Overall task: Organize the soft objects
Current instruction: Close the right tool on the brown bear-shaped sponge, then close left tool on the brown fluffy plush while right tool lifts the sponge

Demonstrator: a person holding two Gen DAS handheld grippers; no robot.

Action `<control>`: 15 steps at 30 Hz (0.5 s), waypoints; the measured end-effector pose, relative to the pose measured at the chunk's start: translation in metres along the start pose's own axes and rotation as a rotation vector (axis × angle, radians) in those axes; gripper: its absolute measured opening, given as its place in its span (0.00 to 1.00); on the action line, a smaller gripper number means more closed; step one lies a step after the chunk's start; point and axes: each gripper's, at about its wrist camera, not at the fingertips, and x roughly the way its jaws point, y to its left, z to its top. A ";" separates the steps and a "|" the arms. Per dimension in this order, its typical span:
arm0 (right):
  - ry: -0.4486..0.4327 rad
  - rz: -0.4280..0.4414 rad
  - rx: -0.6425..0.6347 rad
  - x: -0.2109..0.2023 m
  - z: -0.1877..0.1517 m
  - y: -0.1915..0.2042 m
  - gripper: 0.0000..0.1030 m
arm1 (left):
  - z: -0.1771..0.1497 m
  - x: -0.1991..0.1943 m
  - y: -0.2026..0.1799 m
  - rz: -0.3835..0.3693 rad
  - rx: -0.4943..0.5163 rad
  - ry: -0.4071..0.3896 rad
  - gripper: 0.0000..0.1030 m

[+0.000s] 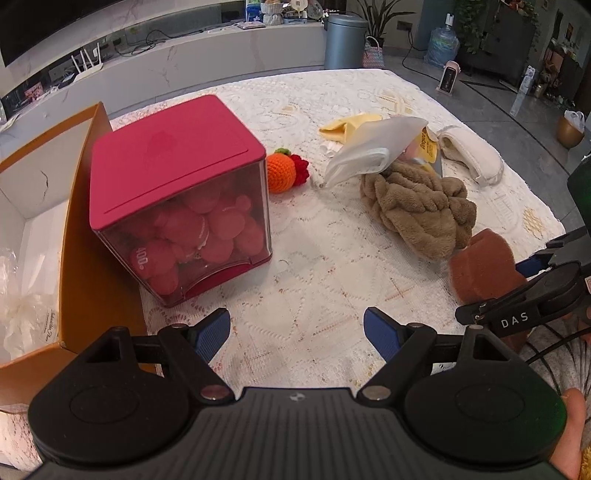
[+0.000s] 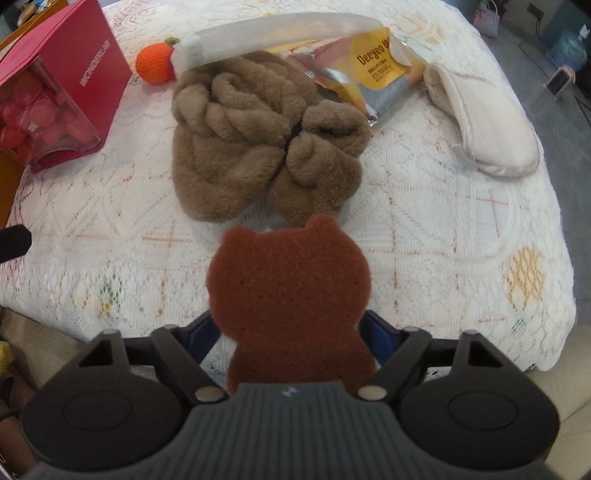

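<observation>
Left wrist view: the left gripper (image 1: 297, 334) fills the bottom of the frame with its blue-padded jaws spread wide and nothing between them, above the white lace cloth (image 1: 314, 266) that covers the counter. At centre left stands a red cube box (image 1: 177, 195) with a clear front full of red plush shapes, and an open orange cardboard box (image 1: 74, 236) lies against its left side, holding white wrapping. Just right of the red box, in the upper middle, sits an orange crocheted fruit (image 1: 281, 172). Right of centre lies a crumpled brown fleece cloth (image 1: 421, 206), with a translucent plastic bag (image 1: 373, 147) and a yellow cloth (image 1: 347, 125) above it and a cream slipper (image 1: 469, 151) towards the upper right. At the right edge the right gripper (image 1: 517, 280) reaches in around a rust-brown bear-shaped sponge (image 1: 480, 266).

Right wrist view: the right gripper (image 2: 290, 332) sits at the bottom of the frame. The bear-shaped sponge (image 2: 290, 280) stands between its jaws, ears pointing up the frame. The blue pads lie just at its sides, but I cannot tell whether they press on it. Just above the sponge lies the brown fleece cloth (image 2: 258, 136); a yellow and silver foil packet (image 2: 373, 74) and the plastic bag (image 2: 266, 29) lie across its upper edge. The slipper (image 2: 480, 122) is at upper right, the crocheted fruit (image 2: 153, 64) and red box (image 2: 55, 85) at upper left.
</observation>
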 end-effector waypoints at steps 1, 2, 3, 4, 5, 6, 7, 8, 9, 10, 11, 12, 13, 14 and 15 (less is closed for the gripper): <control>-0.012 -0.006 -0.005 -0.003 -0.001 0.001 0.71 | 0.000 -0.002 -0.001 0.000 0.005 -0.003 0.93; -0.026 -0.013 -0.008 -0.006 -0.003 0.002 0.70 | 0.000 -0.003 -0.002 0.000 0.010 -0.004 0.93; -0.040 -0.014 -0.010 -0.012 -0.005 0.003 0.70 | 0.001 -0.005 -0.004 0.000 0.015 -0.006 0.93; -0.056 -0.011 -0.012 -0.017 -0.007 0.004 0.70 | 0.001 -0.006 -0.005 0.000 0.020 -0.008 0.93; -0.074 -0.005 -0.013 -0.023 -0.009 0.004 0.69 | 0.001 -0.008 -0.006 0.002 0.024 -0.011 0.93; -0.093 0.001 -0.015 -0.030 -0.012 0.005 0.69 | 0.001 -0.009 -0.007 0.004 0.027 -0.013 0.93; -0.113 0.003 -0.016 -0.038 -0.015 0.004 0.68 | 0.002 -0.010 -0.008 0.007 0.029 -0.015 0.93; -0.131 0.004 -0.013 -0.047 -0.016 0.003 0.67 | 0.002 -0.011 -0.009 0.009 0.030 -0.016 0.93; -0.154 0.008 -0.007 -0.056 -0.019 0.001 0.67 | 0.003 -0.012 -0.009 0.012 0.031 -0.017 0.93; -0.178 0.015 0.000 -0.066 -0.021 -0.002 0.67 | 0.003 -0.013 -0.009 0.015 0.030 -0.017 0.93; -0.203 0.023 0.008 -0.077 -0.023 -0.004 0.67 | 0.003 -0.014 -0.010 0.018 0.027 -0.017 0.93; -0.232 0.032 0.021 -0.088 -0.024 -0.008 0.67 | 0.004 -0.014 -0.010 0.020 0.025 -0.017 0.93; -0.268 0.039 0.040 -0.101 -0.024 -0.013 0.67 | 0.005 -0.014 -0.011 0.017 0.024 -0.017 0.93; -0.315 0.048 0.072 -0.114 -0.023 -0.021 0.67 | 0.006 -0.014 -0.011 0.010 0.023 -0.016 0.93; -0.369 0.056 0.121 -0.127 -0.021 -0.030 0.67 | 0.008 -0.013 -0.012 -0.001 0.014 -0.016 0.93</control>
